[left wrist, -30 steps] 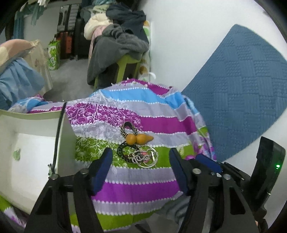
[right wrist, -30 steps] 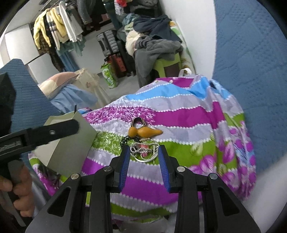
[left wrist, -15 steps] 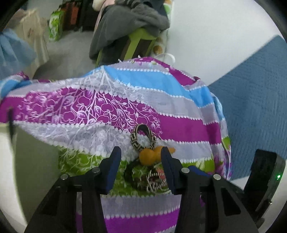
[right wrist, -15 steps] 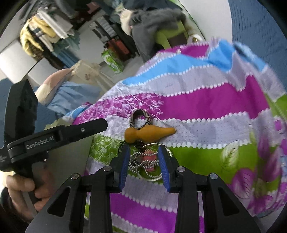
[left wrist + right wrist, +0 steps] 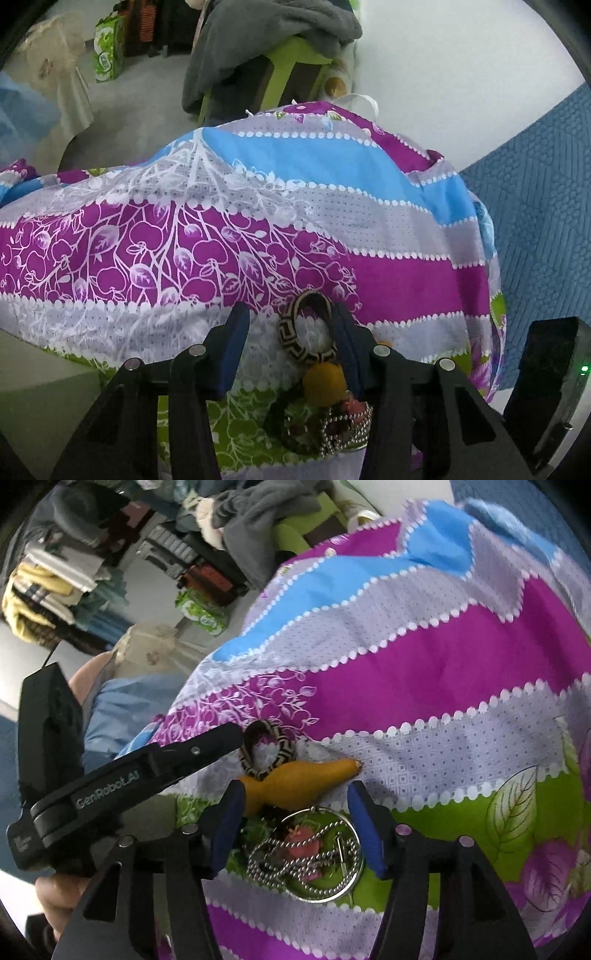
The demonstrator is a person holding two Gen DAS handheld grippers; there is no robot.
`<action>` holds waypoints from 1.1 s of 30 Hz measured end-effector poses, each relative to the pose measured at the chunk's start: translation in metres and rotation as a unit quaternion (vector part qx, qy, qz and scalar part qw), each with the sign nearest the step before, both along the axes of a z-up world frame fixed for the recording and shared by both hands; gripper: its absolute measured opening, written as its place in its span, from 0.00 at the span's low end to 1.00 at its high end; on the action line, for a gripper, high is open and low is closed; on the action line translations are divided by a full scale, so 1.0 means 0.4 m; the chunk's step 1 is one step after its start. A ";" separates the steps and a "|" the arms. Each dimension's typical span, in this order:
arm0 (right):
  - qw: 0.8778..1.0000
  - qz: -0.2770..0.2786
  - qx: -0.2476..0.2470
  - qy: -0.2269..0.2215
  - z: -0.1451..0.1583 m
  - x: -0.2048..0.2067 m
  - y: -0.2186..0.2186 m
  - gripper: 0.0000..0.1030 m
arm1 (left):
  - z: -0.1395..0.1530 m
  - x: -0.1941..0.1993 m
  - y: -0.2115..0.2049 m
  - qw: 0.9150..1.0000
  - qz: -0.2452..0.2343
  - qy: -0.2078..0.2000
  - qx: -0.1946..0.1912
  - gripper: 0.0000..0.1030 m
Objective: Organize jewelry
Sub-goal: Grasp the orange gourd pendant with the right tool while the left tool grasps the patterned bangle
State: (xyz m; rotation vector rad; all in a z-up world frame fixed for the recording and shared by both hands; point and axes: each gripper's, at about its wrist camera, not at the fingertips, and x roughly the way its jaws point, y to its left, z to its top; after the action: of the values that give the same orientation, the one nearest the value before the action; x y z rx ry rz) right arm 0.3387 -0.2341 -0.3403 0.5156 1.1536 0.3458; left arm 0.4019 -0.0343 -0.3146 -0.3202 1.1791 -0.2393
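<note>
A small heap of jewelry lies on a striped purple, blue and green cloth (image 5: 258, 221). It holds a black-and-cream patterned bangle (image 5: 286, 332) (image 5: 284, 747), an orange gourd-shaped piece (image 5: 325, 376) (image 5: 306, 779) and a silver hoop tangled with ball chain (image 5: 343, 424) (image 5: 317, 856). My left gripper (image 5: 290, 325) is open low over the bangle, which lies between its jaws, close to the right finger. My right gripper (image 5: 295, 801) has its jaws opening, with the gourd and hoop between them and the pads clear of both. The left gripper's finger (image 5: 207, 746) reaches in beside the bangle.
A pale grey bag (image 5: 40, 398) sits at the cloth's left edge. A blue quilted surface (image 5: 535, 221) lies to the right. Behind the cloth stands a green stool (image 5: 291, 51) piled with grey clothes. A person's hand (image 5: 55, 897) holds the left gripper.
Both grippers have come down and forward onto the jewelry heap. The left jaws narrowed and now flank the bangle. The right jaws have spread wider around the gourd and hoop.
</note>
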 end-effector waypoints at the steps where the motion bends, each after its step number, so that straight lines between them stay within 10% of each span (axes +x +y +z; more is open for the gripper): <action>1: 1.000 -0.003 -0.002 0.004 -0.006 0.006 0.001 0.54 | -0.002 0.002 0.001 1.000 0.002 0.001 -0.001 0.44; 18: 0.998 -0.001 -0.041 -0.041 0.030 0.022 0.001 0.29 | -0.023 -0.006 -0.009 1.000 0.005 0.005 -0.001 0.45; 33: 0.989 0.012 -0.143 -0.049 0.038 0.017 -0.048 0.29 | -0.032 -0.010 -0.093 0.991 -0.041 -0.033 0.123 0.32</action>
State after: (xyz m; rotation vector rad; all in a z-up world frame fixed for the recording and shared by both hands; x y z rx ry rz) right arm 0.3454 -0.2532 -0.3250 0.2317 1.0934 0.2188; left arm 0.3980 -0.0716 -0.3273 -0.0483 1.1442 -0.1718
